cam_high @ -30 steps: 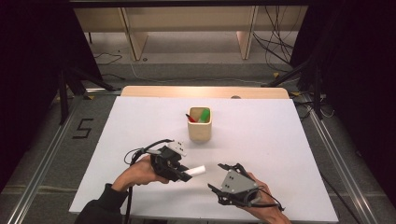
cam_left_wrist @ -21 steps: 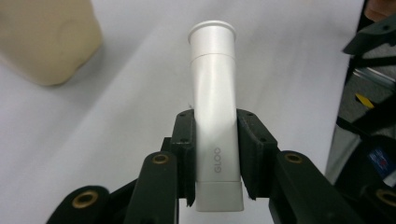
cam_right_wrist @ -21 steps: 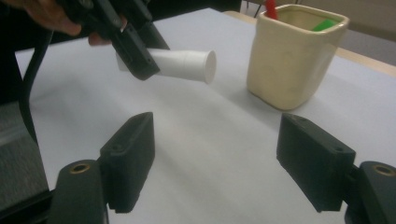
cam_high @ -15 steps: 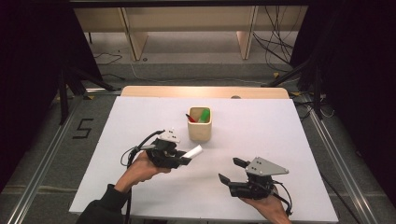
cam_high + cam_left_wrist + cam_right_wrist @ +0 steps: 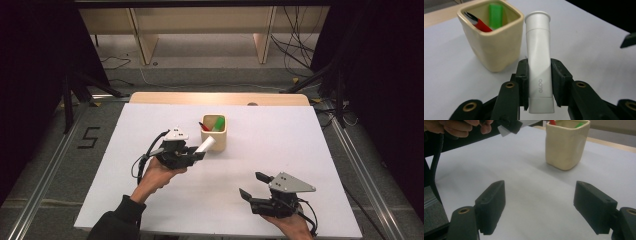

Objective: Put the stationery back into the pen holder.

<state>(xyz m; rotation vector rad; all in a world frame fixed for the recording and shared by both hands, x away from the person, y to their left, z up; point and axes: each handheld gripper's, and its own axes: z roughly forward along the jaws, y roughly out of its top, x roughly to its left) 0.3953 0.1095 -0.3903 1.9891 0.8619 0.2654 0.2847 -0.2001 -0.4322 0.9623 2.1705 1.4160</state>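
Note:
My left gripper is shut on a white glue stick. The stick's capped end points at the cream square cup and hangs just left of its rim. In the left gripper view the pads press both sides of the glue stick, and the cup holds a red item and a green one. My right gripper stands near the table's front right. Its jaws have just been opening and are open with nothing between them, and the cup lies farther off ahead of them.
The white table top has a wooden strip along its far edge. Metal rails run along both sides. Wooden shelving legs and cables stand on the floor beyond the table.
My left gripper has carried the glue stick away from me toward the cup. The right gripper has drawn off to the right, away from the stick, and its jaws stand wider.

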